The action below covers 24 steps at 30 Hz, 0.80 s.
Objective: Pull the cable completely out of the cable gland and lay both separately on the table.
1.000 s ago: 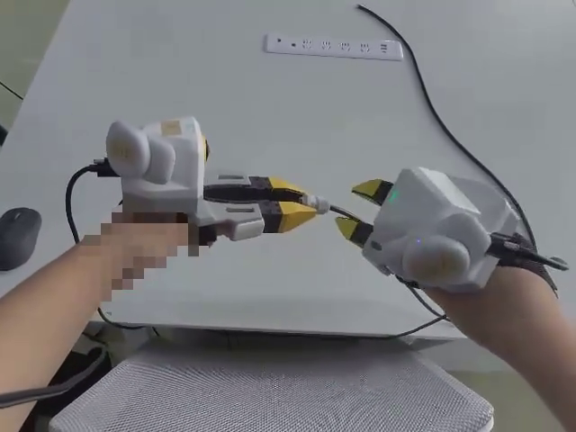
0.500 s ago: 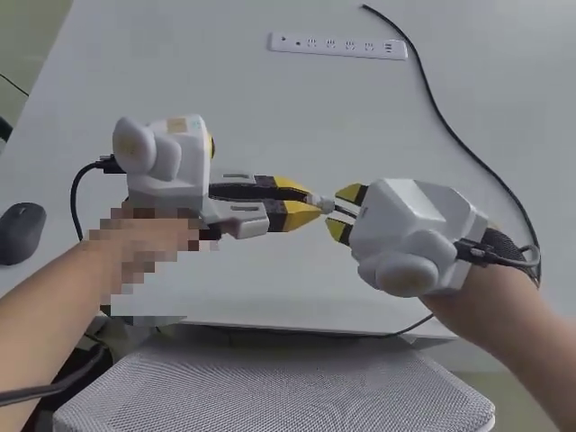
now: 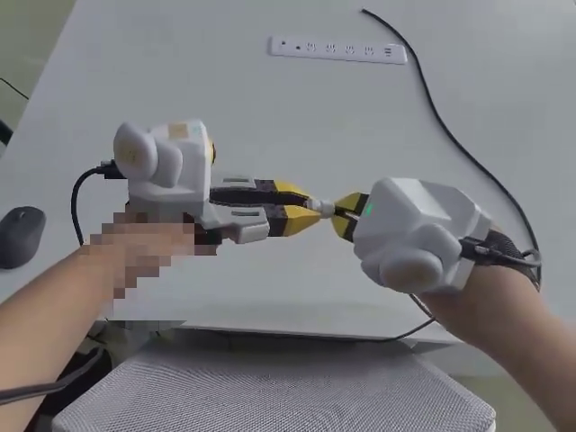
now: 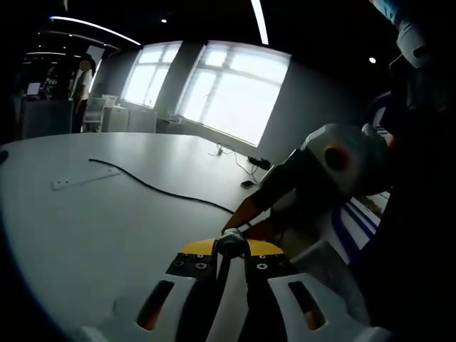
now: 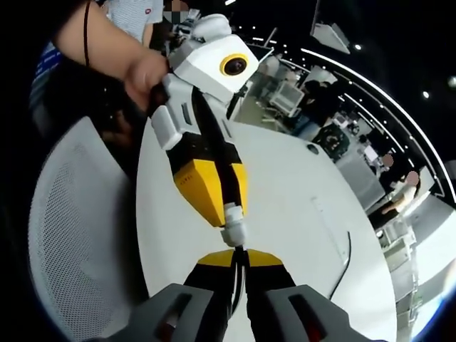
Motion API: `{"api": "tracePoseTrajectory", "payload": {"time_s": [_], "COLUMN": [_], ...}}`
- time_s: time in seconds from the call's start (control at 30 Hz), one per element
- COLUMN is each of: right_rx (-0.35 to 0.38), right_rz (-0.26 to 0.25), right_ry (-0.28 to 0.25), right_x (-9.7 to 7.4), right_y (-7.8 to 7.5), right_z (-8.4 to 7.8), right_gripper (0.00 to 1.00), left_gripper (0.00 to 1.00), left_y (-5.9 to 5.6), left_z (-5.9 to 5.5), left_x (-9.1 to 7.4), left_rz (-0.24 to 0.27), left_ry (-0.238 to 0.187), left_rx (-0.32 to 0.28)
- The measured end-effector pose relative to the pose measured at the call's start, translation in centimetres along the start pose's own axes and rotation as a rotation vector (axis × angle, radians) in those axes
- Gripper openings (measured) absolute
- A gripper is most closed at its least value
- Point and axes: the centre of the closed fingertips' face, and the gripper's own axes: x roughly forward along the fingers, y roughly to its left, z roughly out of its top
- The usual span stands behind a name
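Left tool (image 3: 309, 213) clamped on cable gland (image 3: 322, 208), right tool (image 3: 346, 216) pinching cable (image 5: 240, 258); tips facing.

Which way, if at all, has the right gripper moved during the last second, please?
Yes. Judged against the power strip, the right gripper has shifted left toward the left gripper and closed its jaws on the cable beside the cable gland.

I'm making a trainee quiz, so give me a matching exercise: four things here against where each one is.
1 small white plastic cable gland
2 thin black cable entering that gland
3 long white power strip
4 dark oval computer mouse

A far side of white table
B shut in left tongs
C table's left edge
D shut in right tongs

Pairs: 1-B, 2-D, 3-A, 4-C
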Motion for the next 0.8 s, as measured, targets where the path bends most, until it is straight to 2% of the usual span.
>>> {"api": "tracePoseTrajectory", "payload": {"time_s": [0.23, 0.33, 0.4, 0.43, 0.57, 0.73, 0.8], "right_rx": [0.093, 0.189, 0.213, 0.272, 0.429, 0.574, 0.657], "right_rz": [-0.001, 0.002, 0.001, 0.006, 0.019, 0.015, 0.021], "right_ry": [0.021, 0.031, 0.039, 0.041, 0.051, 0.077, 0.092], "right_x": [0.0, 0.1, 0.1, 0.2, 0.4, 0.6, 0.7], "right_y": [-0.5, -0.6, -0.7, -0.6, -0.8, -1.0, -0.8], "right_z": [-1.5, -2.6, -3.1, -3.6, -5.2, -7.3, -8.4], "right_gripper": [0.00, 0.00, 0.00, 0.00, 0.00, 0.00, 0.00], "left_gripper": [0.15, 0.15, 0.15, 0.15, 0.15, 0.15, 0.15], "left_y": [0.1, 0.1, 0.1, 0.1, 0.0, 0.0, -0.1], "left_z": [0.1, 0.0, 0.0, 0.0, -0.1, -0.1, 0.0], "left_x": [0.0, 0.0, 0.0, 0.0, -0.1, -0.2, -0.3], "left_rz": [0.000, -0.001, -0.002, -0.002, -0.004, -0.003, -0.002], "left_ry": [-0.003, 0.001, 0.001, 0.001, 0.003, -0.002, -0.005], "left_rx": [0.005, 0.008, 0.010, 0.010, 0.013, 0.012, 0.011]}}
